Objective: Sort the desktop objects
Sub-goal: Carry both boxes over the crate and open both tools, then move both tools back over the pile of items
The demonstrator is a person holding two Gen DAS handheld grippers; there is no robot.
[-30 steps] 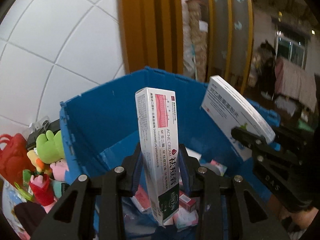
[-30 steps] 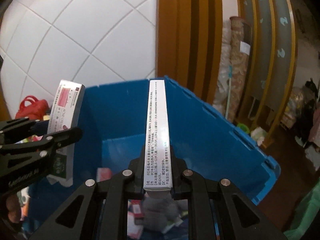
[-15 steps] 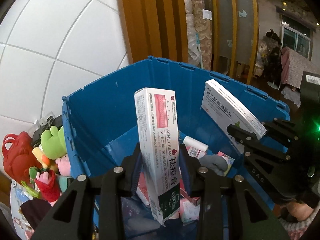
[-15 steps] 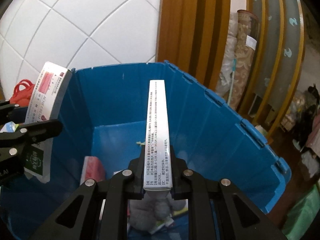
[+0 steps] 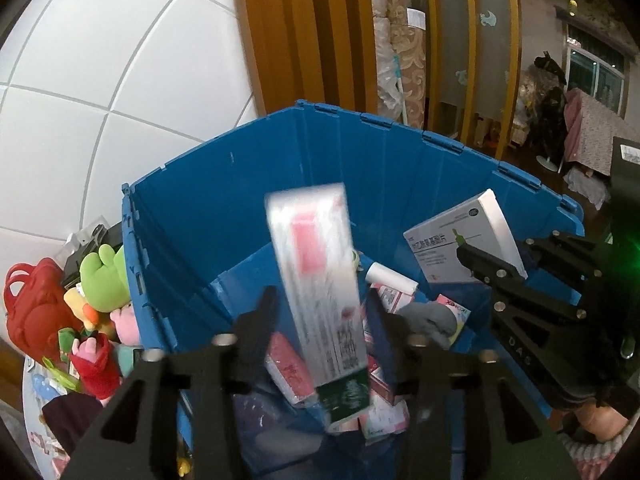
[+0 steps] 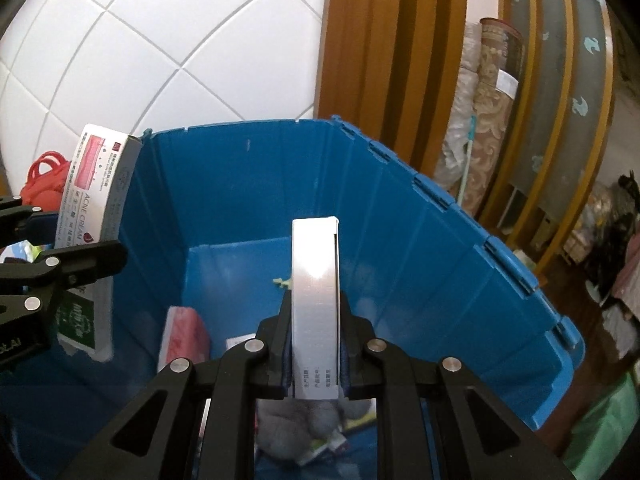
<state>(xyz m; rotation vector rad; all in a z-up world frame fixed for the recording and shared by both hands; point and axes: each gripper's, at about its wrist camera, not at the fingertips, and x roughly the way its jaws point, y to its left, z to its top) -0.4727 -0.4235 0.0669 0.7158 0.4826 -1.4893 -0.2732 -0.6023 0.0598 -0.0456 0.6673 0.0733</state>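
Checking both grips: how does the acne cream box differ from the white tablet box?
The acne cream box is narrow, with pink and green print; the white tablet box is broader, mostly white. The acne cream box is blurred, with gaps beside the left gripper fingers, seemingly loose; the white tablet box is sharp, clamped in the right gripper. Both are over the blue bin.

You see a blue bin [image 6: 420, 248], a white-pink-green acne cream box [image 6: 96, 216], a white box [image 6: 315, 280] and black tools.
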